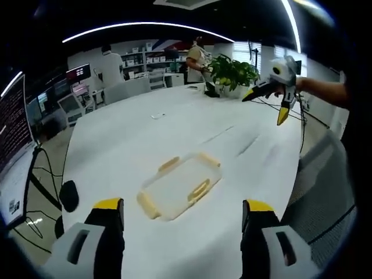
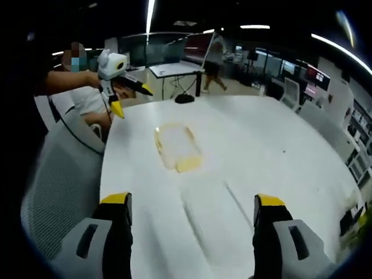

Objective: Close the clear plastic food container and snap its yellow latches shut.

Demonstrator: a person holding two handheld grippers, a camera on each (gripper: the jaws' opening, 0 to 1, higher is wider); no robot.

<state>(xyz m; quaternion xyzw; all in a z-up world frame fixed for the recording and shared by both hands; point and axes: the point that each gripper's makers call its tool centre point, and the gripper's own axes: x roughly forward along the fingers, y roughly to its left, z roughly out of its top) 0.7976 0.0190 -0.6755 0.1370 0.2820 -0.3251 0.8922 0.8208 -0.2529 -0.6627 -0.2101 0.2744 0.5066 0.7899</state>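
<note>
White table (image 1: 133, 145) spreads wide, clear container (image 1: 179, 185) with yellow latches (image 1: 198, 190) lying flat mid-frame; left gripper (image 1: 181, 216) and right gripper (image 2: 192, 210) hover, jaws spread, nothing pinched.

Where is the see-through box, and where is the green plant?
Clear container (image 1: 179, 186), left gripper view, on the middle of its lid.
Green plant (image 1: 232, 72), left gripper view, on its leaves.
</note>
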